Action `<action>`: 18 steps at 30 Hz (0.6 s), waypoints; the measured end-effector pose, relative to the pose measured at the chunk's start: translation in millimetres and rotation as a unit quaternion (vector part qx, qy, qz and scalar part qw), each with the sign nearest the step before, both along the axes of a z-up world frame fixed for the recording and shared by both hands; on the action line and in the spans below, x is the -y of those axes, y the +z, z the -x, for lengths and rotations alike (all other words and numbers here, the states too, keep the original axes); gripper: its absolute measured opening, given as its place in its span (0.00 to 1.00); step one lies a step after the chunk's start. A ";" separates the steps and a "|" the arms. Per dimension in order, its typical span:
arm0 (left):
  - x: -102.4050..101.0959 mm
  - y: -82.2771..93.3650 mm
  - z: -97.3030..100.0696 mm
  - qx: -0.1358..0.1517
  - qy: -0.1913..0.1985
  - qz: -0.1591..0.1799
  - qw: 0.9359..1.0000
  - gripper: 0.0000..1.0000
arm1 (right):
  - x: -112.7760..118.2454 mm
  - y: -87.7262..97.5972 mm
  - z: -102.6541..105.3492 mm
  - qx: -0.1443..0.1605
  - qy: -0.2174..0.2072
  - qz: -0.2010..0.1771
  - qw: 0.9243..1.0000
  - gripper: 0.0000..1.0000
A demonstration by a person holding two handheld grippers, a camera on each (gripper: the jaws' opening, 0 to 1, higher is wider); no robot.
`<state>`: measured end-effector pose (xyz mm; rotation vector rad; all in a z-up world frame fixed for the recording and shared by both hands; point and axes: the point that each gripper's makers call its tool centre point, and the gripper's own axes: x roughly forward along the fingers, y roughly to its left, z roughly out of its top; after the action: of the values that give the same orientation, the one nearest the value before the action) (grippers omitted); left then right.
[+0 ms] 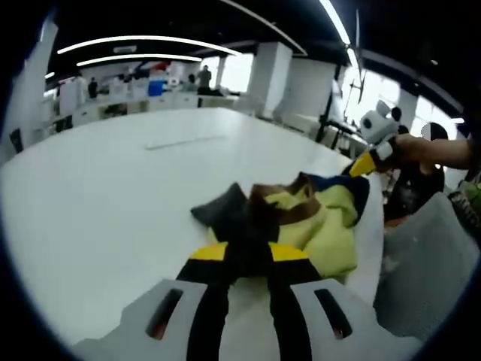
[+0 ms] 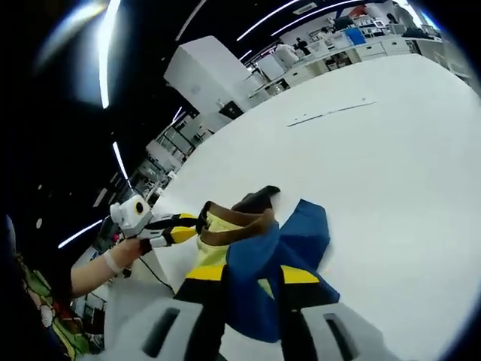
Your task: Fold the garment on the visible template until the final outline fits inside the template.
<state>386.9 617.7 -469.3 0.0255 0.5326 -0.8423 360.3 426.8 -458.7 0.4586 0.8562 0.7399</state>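
A crumpled garment (image 1: 323,226) in yellow-green, brown and navy lies bunched near the white table's (image 1: 113,195) right edge. My left gripper (image 1: 244,244) is shut on a dark fold at the garment's near side. From the right, the right gripper (image 1: 366,162), held by a hand (image 1: 425,149), pinches the navy part. In the right gripper view my right gripper (image 2: 252,284) is shut on the blue cloth of the garment (image 2: 297,237), and the left gripper (image 2: 180,226) reaches in from the left at the brown collar. A thin grey line (image 1: 184,141) marks the table farther off.
A grey chair (image 1: 428,256) stands by the table's edge at the right. The thin line (image 2: 331,113) lies on the broad white tabletop (image 2: 406,173) beyond the garment. Office desks and white pillars (image 1: 259,79) stand far behind.
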 end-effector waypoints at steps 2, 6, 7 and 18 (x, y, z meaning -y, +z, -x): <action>0.9 -2.6 1.8 -0.003 -0.004 -0.003 1.000 0.15 | -0.4 -0.7 -2.5 -0.005 -0.002 -0.004 1.000 0.21; 4.9 -4.9 6.1 -0.009 -0.007 -0.004 1.000 0.12 | -2.7 -1.8 -4.4 -0.013 -0.002 -0.007 1.000 0.14; 5.6 -5.4 7.3 -0.011 -0.006 -0.003 1.000 0.11 | -3.0 -1.4 -5.0 -0.015 -0.005 -0.008 1.000 0.12; 2.5 -10.8 7.5 -0.024 0.008 -0.001 1.000 0.05 | -2.1 -2.8 -5.1 -0.013 -0.003 0.001 1.000 0.00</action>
<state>379.4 615.2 -480.1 0.0023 0.5771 -0.8279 365.4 429.0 -461.5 0.4692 0.8786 0.7289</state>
